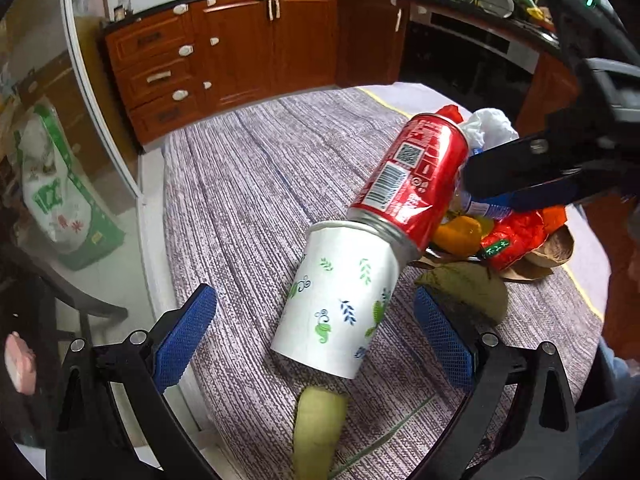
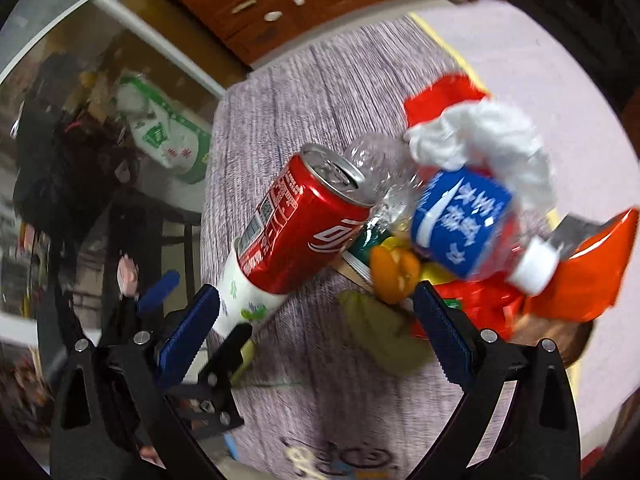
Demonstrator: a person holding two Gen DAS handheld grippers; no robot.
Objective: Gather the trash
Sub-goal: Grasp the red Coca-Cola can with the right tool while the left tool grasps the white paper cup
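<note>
My left gripper (image 1: 314, 336) is wide open around the paper cup (image 1: 340, 300) lying on the table (image 1: 240, 184) with the red can (image 1: 412, 180) poking in, my right gripper (image 2: 316, 330) open too, so I should squeeze the cup softly

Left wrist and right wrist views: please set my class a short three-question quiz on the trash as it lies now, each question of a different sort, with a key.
1. True or false: one end of the red can sits in the mouth of the paper cup.
2. Multiple choice: the label on the plastic bottle is A) green, B) blue, C) black.
3. Fill the gap: the left gripper has its jaws ____, one on each side of the paper cup, gripping nothing.

Key: 1 true; 2 B; 3 open.
</note>
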